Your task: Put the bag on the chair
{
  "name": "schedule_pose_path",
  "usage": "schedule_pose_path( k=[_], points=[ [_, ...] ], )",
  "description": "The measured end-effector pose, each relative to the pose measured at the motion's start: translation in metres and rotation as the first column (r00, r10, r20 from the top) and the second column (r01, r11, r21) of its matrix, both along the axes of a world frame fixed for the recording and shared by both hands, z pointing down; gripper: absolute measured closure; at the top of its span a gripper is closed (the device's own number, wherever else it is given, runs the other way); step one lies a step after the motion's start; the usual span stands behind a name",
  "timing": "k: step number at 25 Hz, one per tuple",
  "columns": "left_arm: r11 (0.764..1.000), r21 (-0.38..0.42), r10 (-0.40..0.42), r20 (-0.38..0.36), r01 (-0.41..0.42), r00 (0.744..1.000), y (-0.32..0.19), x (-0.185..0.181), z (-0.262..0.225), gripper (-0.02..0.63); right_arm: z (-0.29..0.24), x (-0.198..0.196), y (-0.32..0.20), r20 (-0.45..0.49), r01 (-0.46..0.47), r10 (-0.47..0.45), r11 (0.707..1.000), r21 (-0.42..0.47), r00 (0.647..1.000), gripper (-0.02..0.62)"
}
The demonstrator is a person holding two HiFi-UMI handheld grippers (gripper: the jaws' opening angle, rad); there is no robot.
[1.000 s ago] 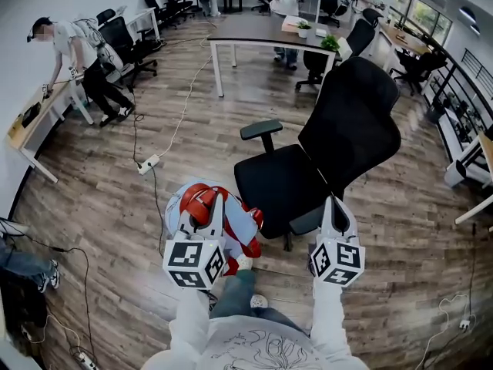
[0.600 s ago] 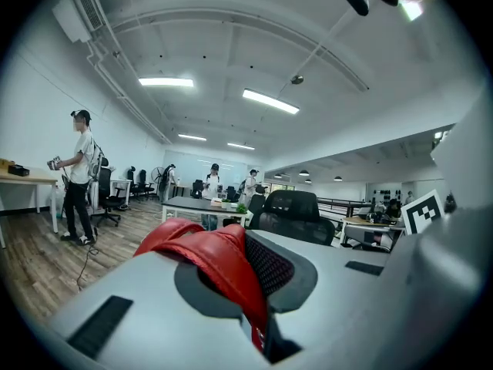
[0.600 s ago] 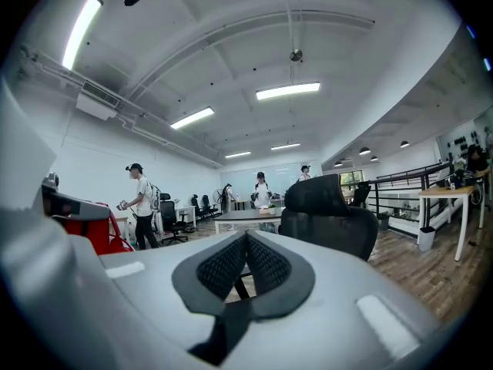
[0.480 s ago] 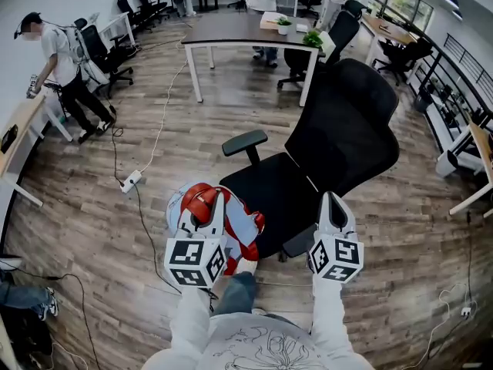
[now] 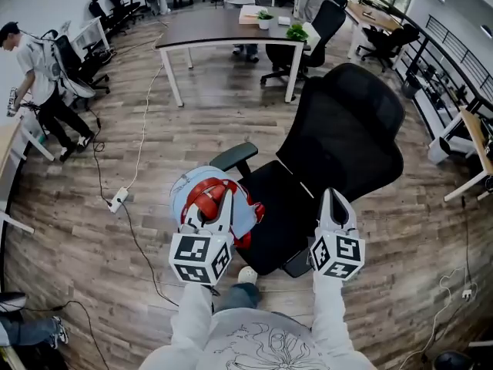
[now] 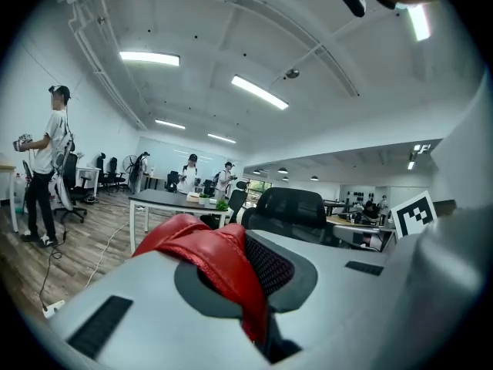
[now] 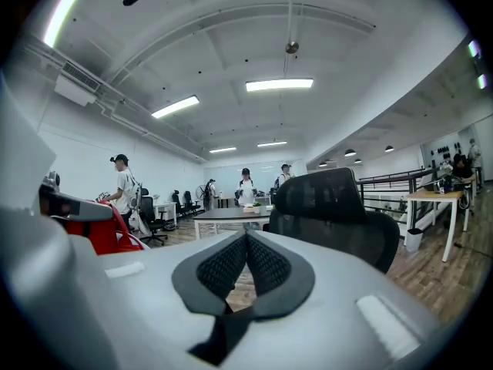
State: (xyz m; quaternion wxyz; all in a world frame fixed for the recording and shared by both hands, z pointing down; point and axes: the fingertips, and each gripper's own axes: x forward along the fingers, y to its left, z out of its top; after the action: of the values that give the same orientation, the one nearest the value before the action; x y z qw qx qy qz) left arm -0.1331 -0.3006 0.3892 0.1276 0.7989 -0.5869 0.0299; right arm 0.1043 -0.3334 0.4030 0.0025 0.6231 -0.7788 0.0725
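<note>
Red with pale blue on the bag (image 5: 192, 195), at 9 o'clock of the black office chair (image 5: 347, 137). Black-and-white square markers on the grey left gripper (image 5: 219, 199) and right gripper (image 5: 331, 196). Grey-brown plank pattern on the floor (image 5: 115, 129). Dark top, white legs on the table (image 5: 223, 29).

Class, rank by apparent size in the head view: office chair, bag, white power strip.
1. office chair
2. bag, though it is held nearer the camera, which enlarges it
3. white power strip
</note>
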Motion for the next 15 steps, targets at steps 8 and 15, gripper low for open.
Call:
schedule_pose_path(
  k=[8,15],
  points=[
    [0.995,-0.056,0.085,-0.014,-0.086,0.996,-0.054,0.002,0.027,0.592,0.023,-0.006,-0.04,-0.021,-0.057,0.056,0.997,-0.048,0.998,0.584],
    [0.979,-0.122,0.158,-0.043,-0.162,0.987,-0.083,0.02,0.056,0.592,0.05,-0.005,-0.062,-0.04,-0.074,0.07,0.991,-0.112,0.997,0.584]
  ],
)
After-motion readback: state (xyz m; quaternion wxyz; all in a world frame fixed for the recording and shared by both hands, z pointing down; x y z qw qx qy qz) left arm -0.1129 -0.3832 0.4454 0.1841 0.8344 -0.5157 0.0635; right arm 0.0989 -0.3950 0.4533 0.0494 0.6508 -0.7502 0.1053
